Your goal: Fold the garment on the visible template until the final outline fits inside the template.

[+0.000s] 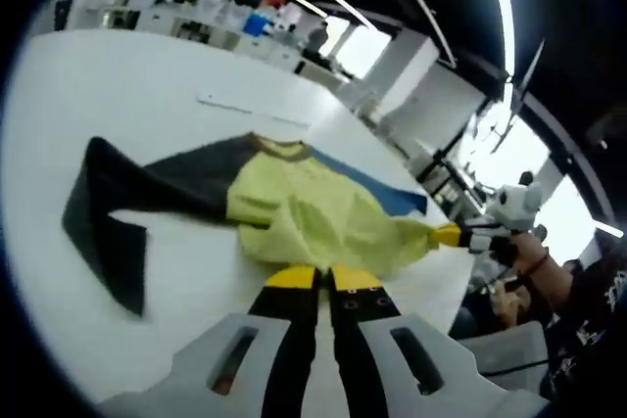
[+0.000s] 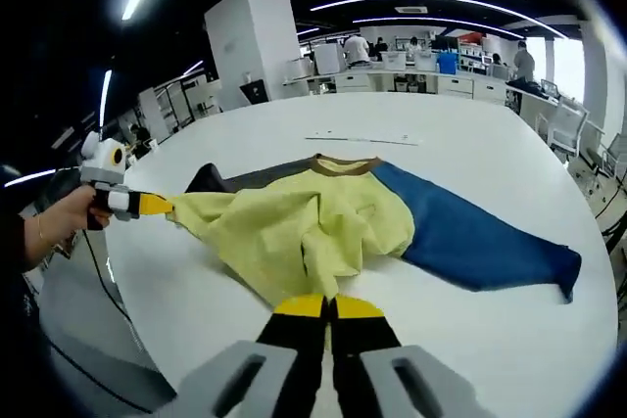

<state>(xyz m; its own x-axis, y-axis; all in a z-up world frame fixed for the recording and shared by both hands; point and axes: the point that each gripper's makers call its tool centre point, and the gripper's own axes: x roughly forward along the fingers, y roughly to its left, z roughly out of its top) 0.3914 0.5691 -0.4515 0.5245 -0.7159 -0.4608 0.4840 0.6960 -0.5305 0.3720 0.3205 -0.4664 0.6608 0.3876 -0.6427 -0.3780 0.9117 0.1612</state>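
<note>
The left gripper [image 1: 322, 279] has its yellow-tipped jaws pinched together on the hem of the crumpled yellow cloth garment with one blue and one dark grey sleeve [image 1: 304, 212] — so has the right gripper [image 2: 329, 306], at 6 o'clock. The garment lies on the white round table [image 2: 470, 144] — blue sleeve toward 3 o'clock in the right gripper view.
</note>
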